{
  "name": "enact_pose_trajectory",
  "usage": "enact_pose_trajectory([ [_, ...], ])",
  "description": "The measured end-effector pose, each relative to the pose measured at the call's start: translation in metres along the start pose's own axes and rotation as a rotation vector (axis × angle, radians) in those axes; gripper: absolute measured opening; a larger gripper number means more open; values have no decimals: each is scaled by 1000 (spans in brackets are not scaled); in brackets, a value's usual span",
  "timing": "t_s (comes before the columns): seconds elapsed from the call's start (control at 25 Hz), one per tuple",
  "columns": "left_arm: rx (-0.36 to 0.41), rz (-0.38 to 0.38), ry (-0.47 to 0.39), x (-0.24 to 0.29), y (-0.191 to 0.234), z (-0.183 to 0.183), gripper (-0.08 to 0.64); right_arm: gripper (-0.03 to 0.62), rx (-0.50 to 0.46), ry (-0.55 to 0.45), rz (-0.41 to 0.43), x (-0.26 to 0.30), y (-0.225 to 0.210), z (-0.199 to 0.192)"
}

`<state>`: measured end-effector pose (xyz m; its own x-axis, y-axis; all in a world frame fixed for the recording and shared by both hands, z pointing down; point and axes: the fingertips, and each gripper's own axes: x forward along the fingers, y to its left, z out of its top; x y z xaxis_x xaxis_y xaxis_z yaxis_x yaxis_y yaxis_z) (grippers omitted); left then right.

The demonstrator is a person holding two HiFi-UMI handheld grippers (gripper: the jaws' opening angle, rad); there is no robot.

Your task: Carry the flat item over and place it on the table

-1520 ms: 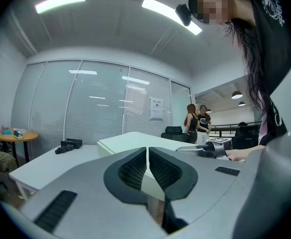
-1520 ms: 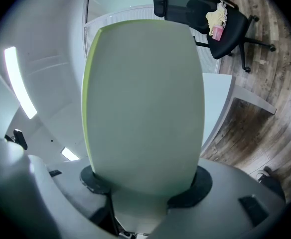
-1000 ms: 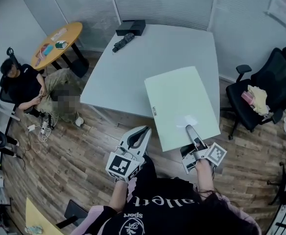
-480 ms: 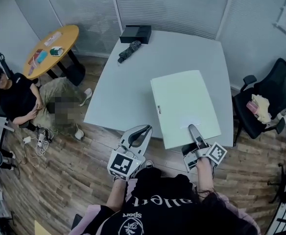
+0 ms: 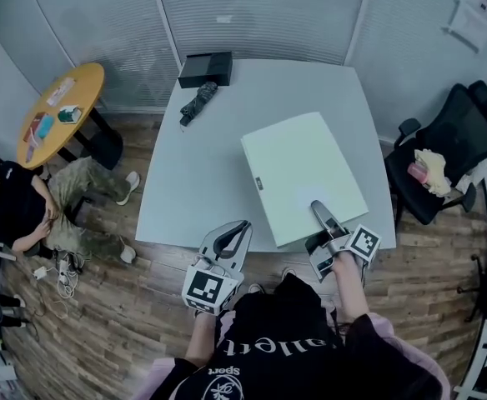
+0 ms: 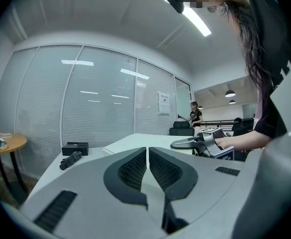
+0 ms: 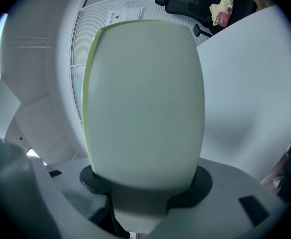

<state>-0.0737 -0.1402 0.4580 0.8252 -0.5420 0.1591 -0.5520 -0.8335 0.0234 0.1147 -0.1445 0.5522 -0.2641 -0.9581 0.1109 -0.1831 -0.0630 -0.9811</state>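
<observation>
White tabletop (image 5: 202,165) lay under our pale green board (image 5: 302,169), whose length ran away from the right tool (image 5: 318,215) gripping its near edge. Our left tool (image 5: 239,227) hung empty, jaws nearly together.

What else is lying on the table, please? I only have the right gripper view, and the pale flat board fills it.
Observer: A black box and a folded dark umbrella lie at the table's far left corner, apart from the board.
Operator: And the left gripper?
Observer: It hangs at the near table edge, left of the board, fingers together, nothing between them.
Operator: Is anyone nearby?
Observer: A person sits on the left, beside a round yellow table.
</observation>
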Motion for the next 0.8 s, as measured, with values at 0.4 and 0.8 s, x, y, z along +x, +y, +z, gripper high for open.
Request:
enact_pose_trajectory([
  [0.4,-5,50,-6,41,43,9,35,284,24,61,-34,94,-10,54],
  [0.8,-39,150,11,76,93,11,35,284,12,169,-151,218,-60,96],
])
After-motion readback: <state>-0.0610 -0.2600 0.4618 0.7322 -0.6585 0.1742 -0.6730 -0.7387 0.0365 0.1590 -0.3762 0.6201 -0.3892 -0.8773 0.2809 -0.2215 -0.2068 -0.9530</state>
